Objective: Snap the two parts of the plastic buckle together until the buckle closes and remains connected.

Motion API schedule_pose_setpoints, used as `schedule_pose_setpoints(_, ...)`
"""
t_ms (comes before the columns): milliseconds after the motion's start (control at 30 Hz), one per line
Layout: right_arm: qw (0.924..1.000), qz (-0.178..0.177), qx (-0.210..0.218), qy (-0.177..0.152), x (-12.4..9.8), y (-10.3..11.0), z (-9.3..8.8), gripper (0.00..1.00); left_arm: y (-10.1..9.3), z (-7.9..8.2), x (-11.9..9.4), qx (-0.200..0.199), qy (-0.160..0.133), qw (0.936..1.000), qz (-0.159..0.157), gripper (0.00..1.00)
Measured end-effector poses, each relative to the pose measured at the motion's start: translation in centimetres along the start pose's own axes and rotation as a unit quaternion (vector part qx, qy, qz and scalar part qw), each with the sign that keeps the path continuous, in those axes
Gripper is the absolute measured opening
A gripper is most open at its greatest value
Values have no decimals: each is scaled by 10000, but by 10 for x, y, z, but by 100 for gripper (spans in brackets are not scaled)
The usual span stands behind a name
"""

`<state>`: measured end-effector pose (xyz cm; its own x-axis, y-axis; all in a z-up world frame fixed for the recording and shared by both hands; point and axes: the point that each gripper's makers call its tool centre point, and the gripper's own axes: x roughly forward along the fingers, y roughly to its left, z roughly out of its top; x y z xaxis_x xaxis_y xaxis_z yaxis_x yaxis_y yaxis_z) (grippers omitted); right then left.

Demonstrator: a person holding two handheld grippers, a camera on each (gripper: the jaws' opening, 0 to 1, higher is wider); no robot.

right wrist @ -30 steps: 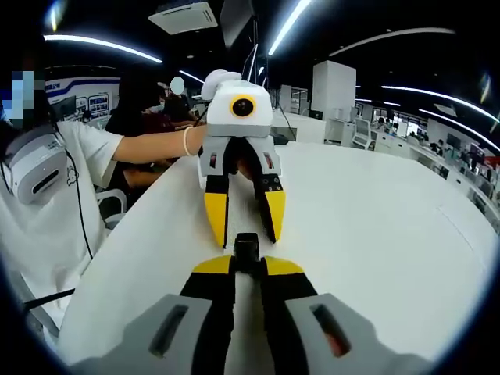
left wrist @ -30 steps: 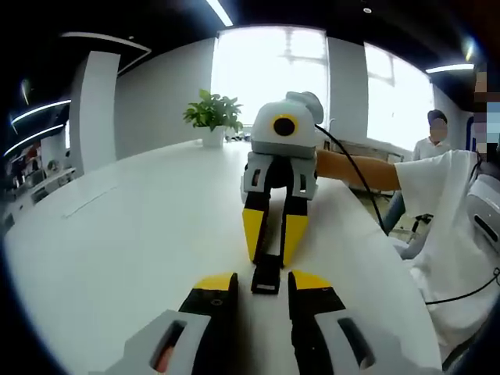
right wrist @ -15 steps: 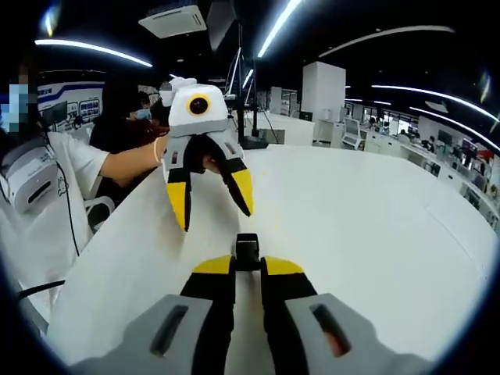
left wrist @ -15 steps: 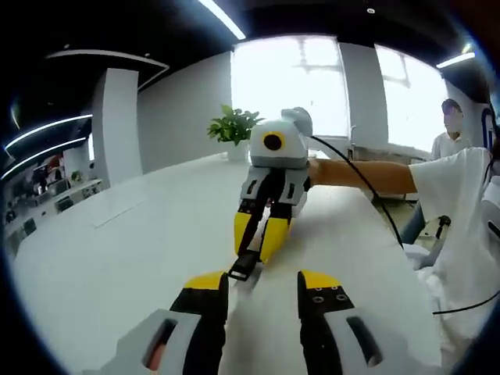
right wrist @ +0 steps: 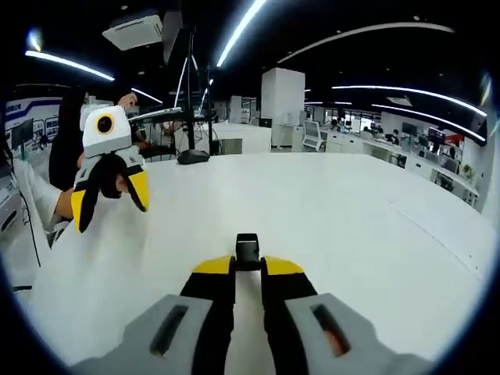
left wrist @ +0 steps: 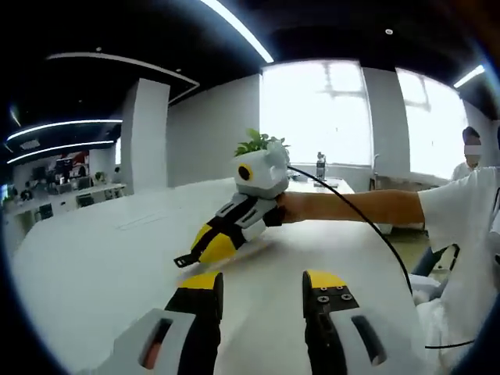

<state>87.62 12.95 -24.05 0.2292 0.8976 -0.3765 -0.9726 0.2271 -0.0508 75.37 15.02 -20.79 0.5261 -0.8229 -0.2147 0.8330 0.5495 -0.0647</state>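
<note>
The black plastic buckle [right wrist: 248,250] sticks out from between the yellow tips of my right gripper [right wrist: 248,266], which is shut on it above the white table [right wrist: 351,226]. In the left gripper view the same right gripper [left wrist: 205,248] reaches in from the right, tilted down to the left, with the buckle [left wrist: 186,259] at its tip just over the table [left wrist: 101,258]. My left gripper [left wrist: 262,281] is open with nothing between its jaws, and it stands well apart from the buckle. The right gripper view has it [right wrist: 109,205] raised at the far left, jaws spread.
A potted plant [left wrist: 262,143] stands at the table's far end. A person's arm [left wrist: 351,207] in a white shirt and a black cable [left wrist: 367,234] cross the right side. A dark object [right wrist: 192,156] lies far back on the table, with office desks beyond.
The two grippers have drawn apart. The left one backed off and rose away from the buckle with its jaws open, and the buckle stayed in the shut right gripper, which swung to the side.
</note>
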Motion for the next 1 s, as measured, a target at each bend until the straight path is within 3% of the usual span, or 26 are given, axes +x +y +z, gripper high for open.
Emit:
schedule_pose_setpoints(133, 9997, -52, -18, 251, 3, -14, -5, 12, 1, 0, -4, 141, -51, 9994, 305, 40)
schedule_pose_setpoints(467, 9993, -262, 117, 241, 2, -53, 12, 12, -13, -6, -7, 312, 3, 9992, 257, 41)
schedule_pose_setpoints(600, 9992, -270, 176, 223, 6, -57, 13, 12, -14, -5, -9, 307, 2, 9992, 260, 44)
schedule_pose_setpoints(833, 9987, -251, 261, 367, 13, -57, -2, 12, -14, -1, -10, 135, -131, 9994, 284, 48)
schedule_pose_setpoints(1000, 9982, -318, 322, 384, 11, -60, -6, 12, -8, -5, -10, 102, -41, 9991, 411, 52)
